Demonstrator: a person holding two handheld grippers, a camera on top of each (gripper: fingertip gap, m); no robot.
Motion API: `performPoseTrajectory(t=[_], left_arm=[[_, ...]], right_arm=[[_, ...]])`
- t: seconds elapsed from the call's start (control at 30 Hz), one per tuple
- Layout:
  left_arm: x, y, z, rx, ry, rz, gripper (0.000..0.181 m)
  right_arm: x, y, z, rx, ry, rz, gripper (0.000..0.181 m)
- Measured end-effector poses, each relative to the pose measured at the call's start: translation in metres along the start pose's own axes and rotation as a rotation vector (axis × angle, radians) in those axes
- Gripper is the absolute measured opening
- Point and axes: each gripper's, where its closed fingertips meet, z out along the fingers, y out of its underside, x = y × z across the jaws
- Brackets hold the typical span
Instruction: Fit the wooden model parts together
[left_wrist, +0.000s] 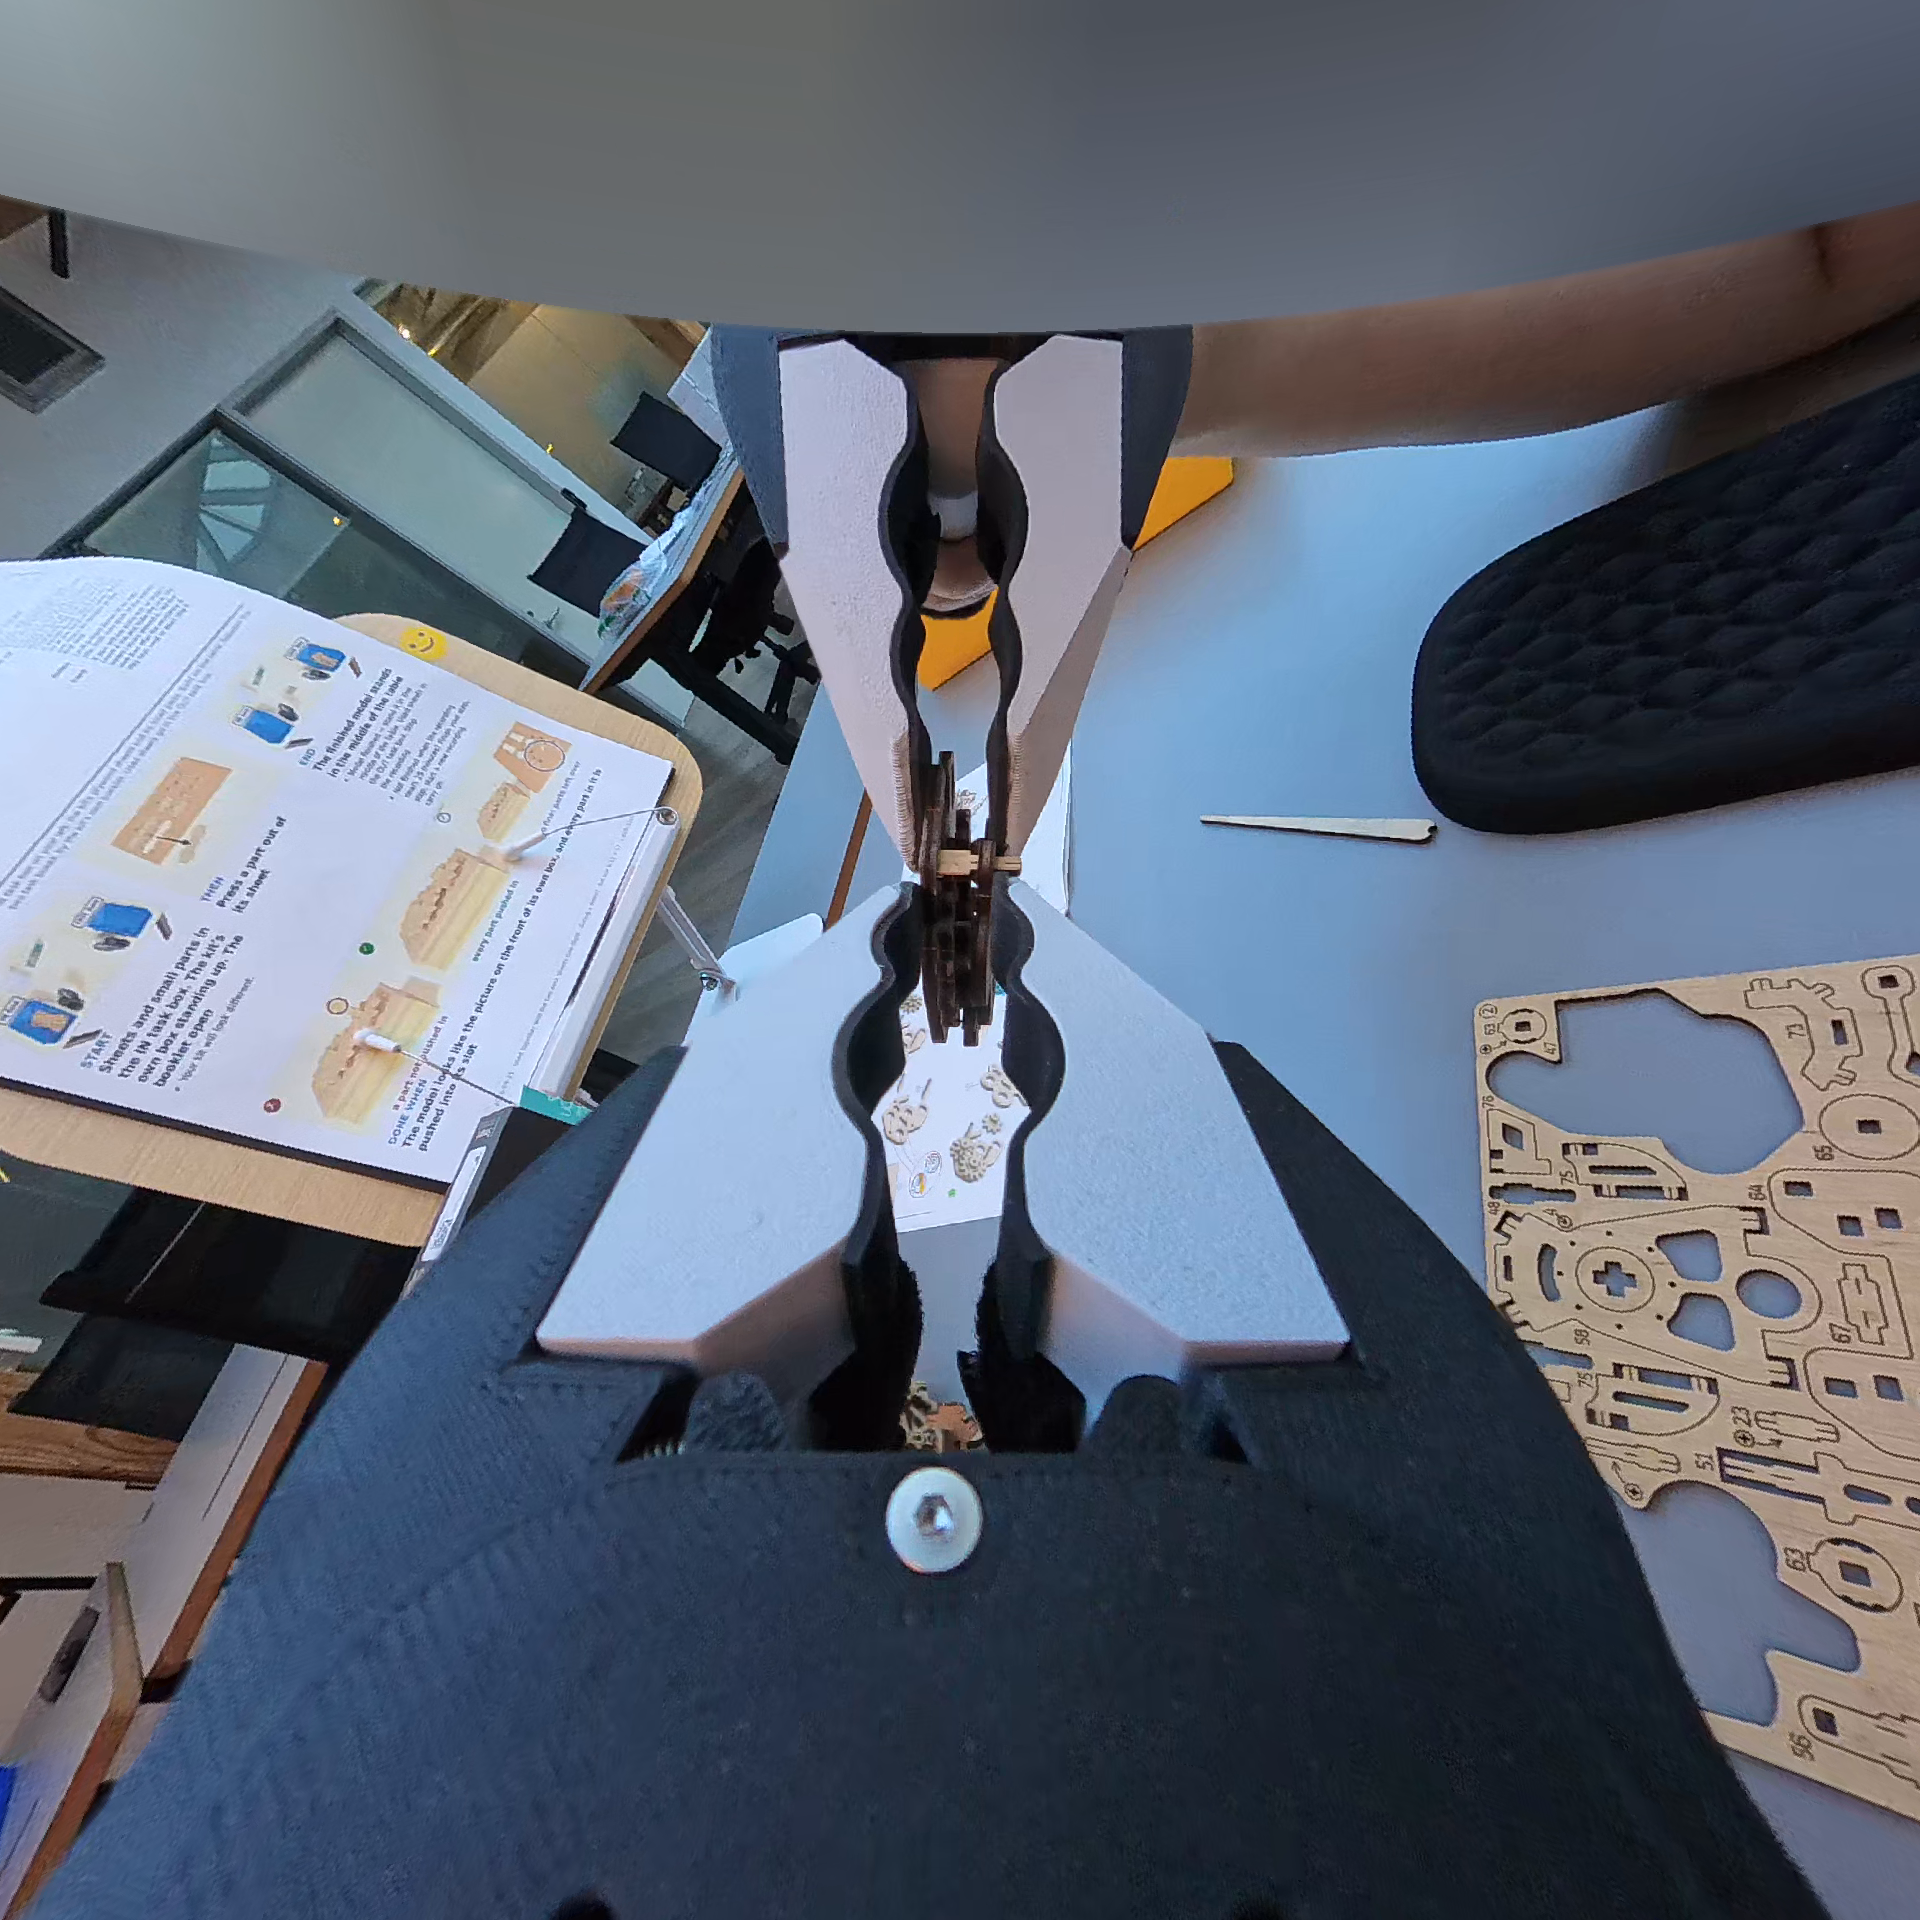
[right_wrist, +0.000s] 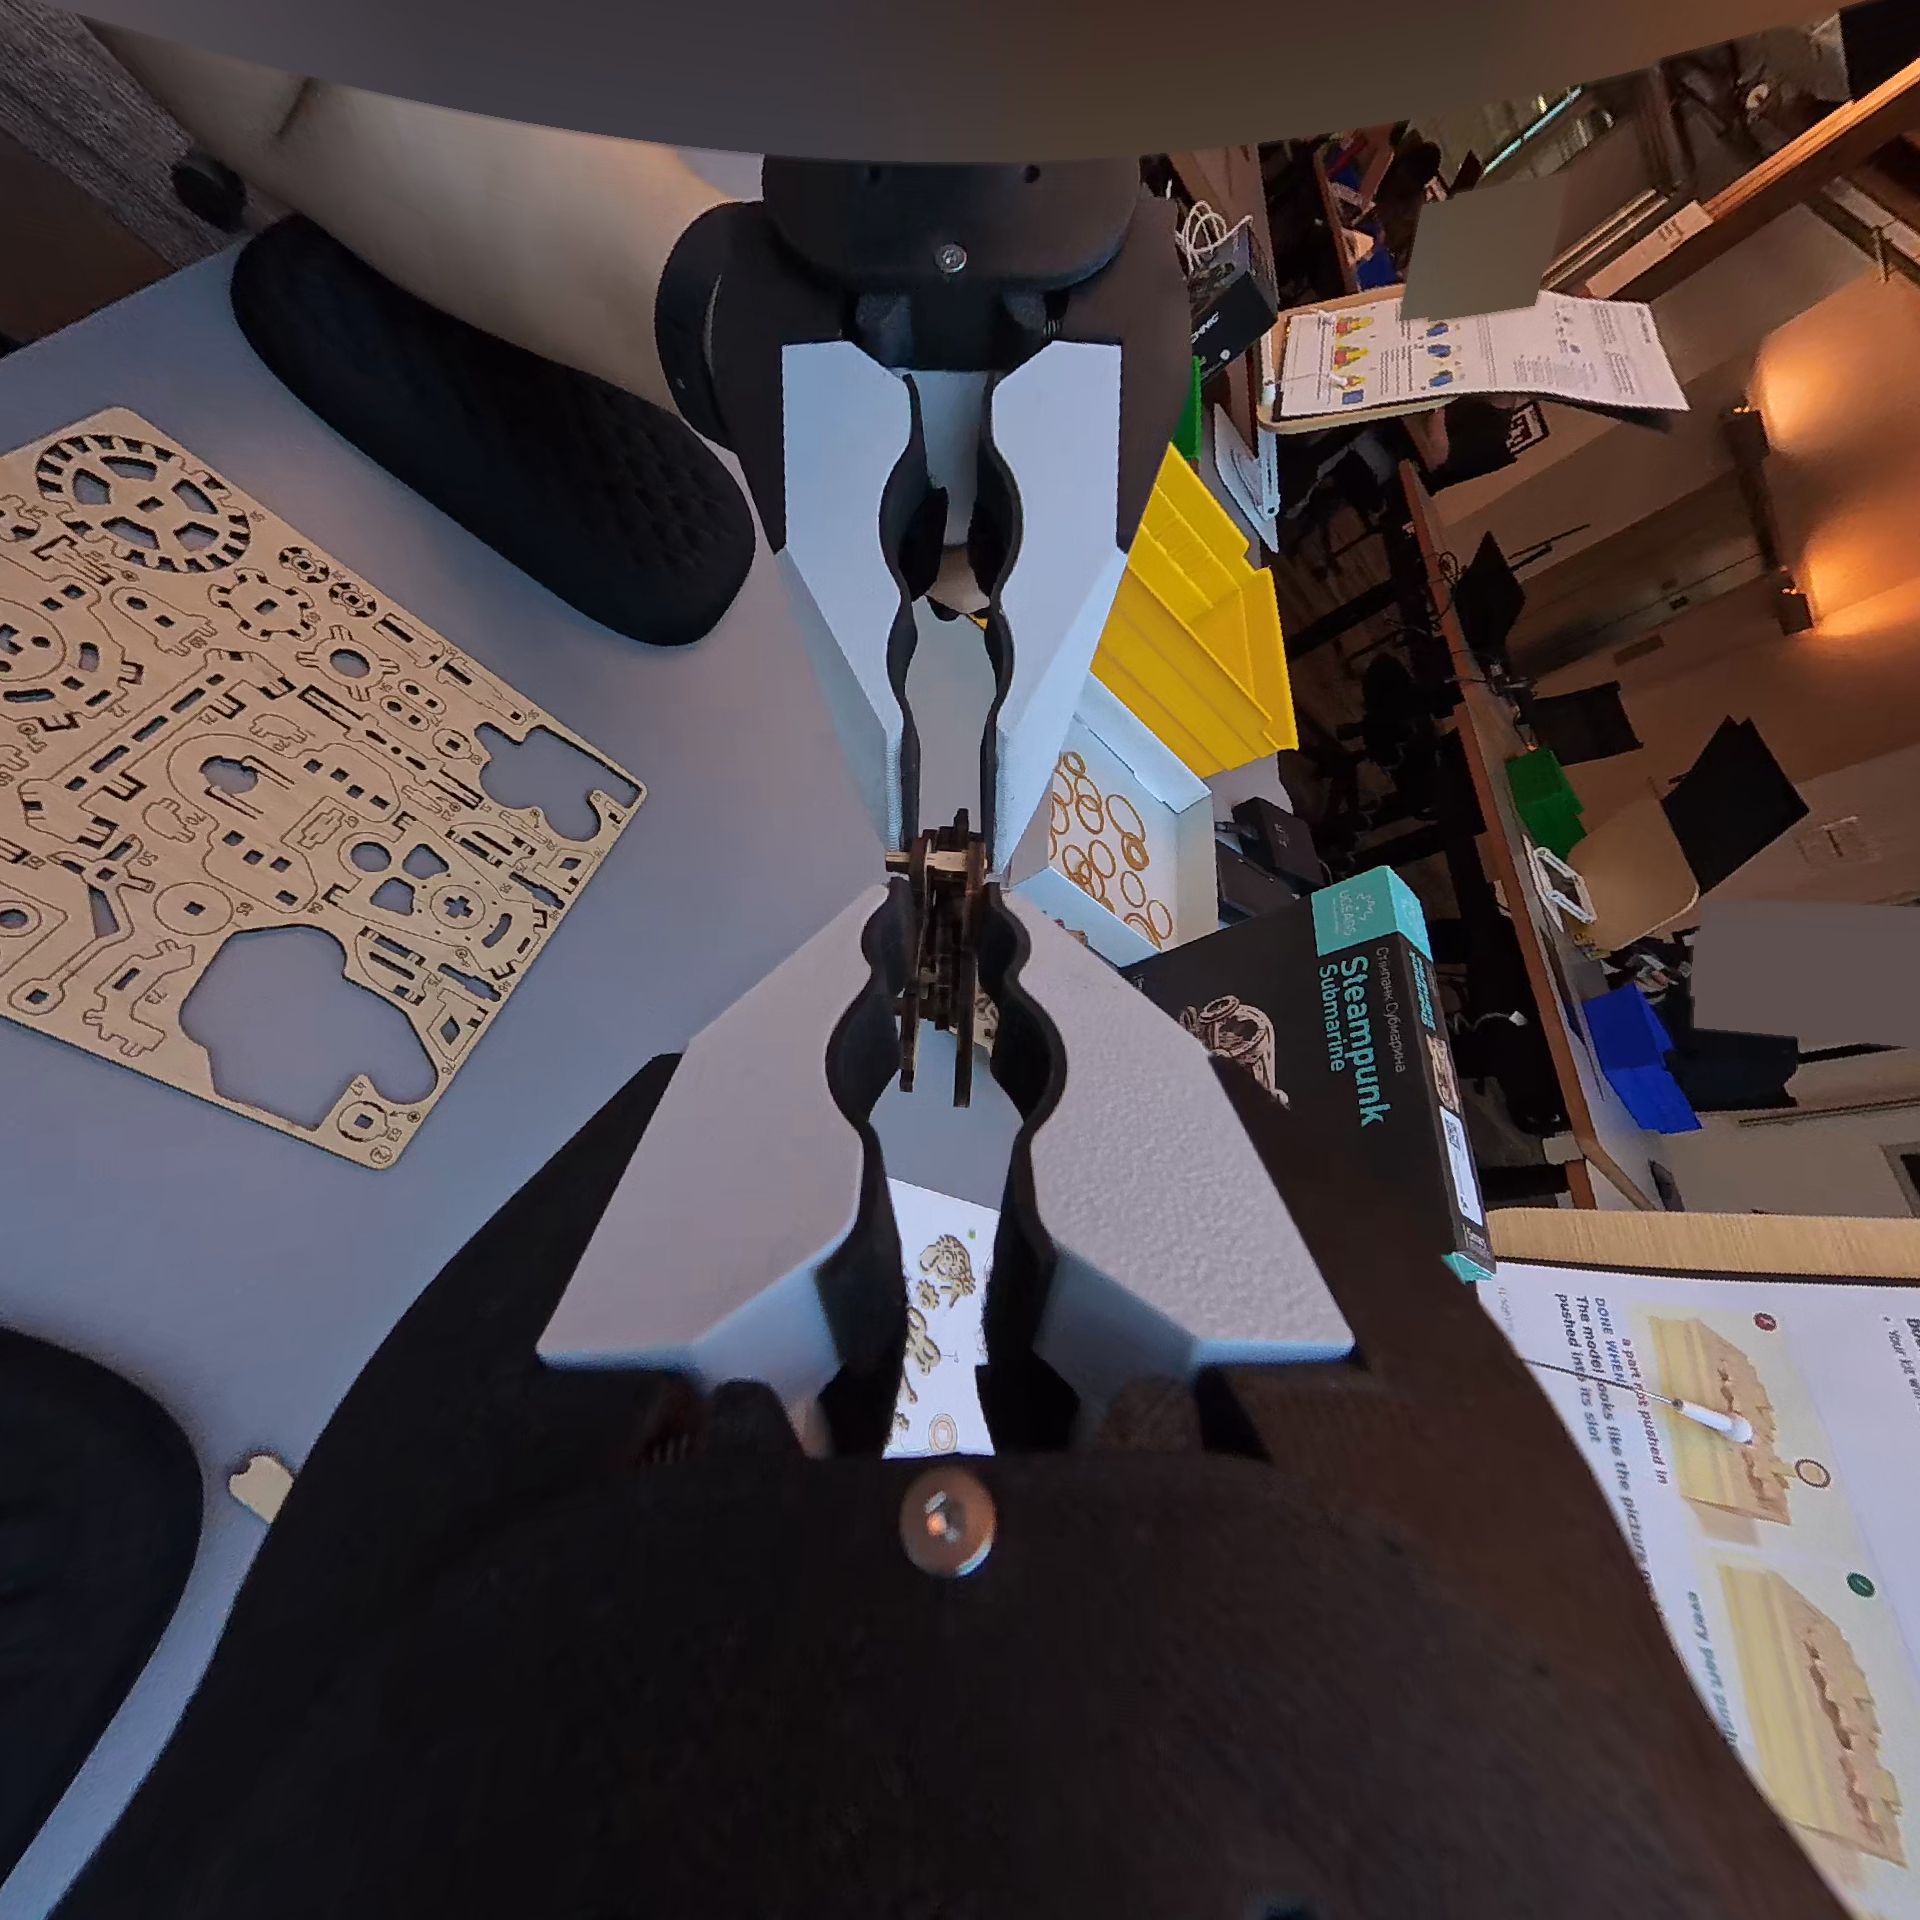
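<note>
A small dark wooden sub-assembly of stacked laser-cut pieces hangs above the table, with a pale cross peg through it. My left gripper comes from the bottom of the left wrist view and is shut on its lower end. My right gripper comes from the top, tip to tip with the left, and is shut on its upper end. In the right wrist view the assembly sits in my right gripper, with the left gripper opposite. How the pieces join inside is hidden by the fingers.
A punched wooden part sheet lies on the grey table beside a black padded rest. A pointed wooden stick, an instruction board, the kit box, yellow bins and an open booklet surround the grippers. Less than 4 cm separates the two grippers' tips.
</note>
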Motion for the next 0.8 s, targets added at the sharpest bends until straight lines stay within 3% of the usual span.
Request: performPoseTrajectory(t=[0.27,0.4,0.8], left_arm=[[-0.006,-0.004,-0.003,0.034,0.012,-0.080,0.011],[-0.006,-0.004,-0.001,0.047,0.037,-0.163,0.011],[-0.012,0.010,-0.002,0.017,-0.019,-0.120,0.018]], right_arm=[[0.006,-0.005,-0.001,0.087,-0.015,0.078,0.013],[0.005,0.004,0.001,-0.009,0.007,0.025,0.016],[0.010,-0.002,-0.004,0.051,0.041,0.022,0.013]])
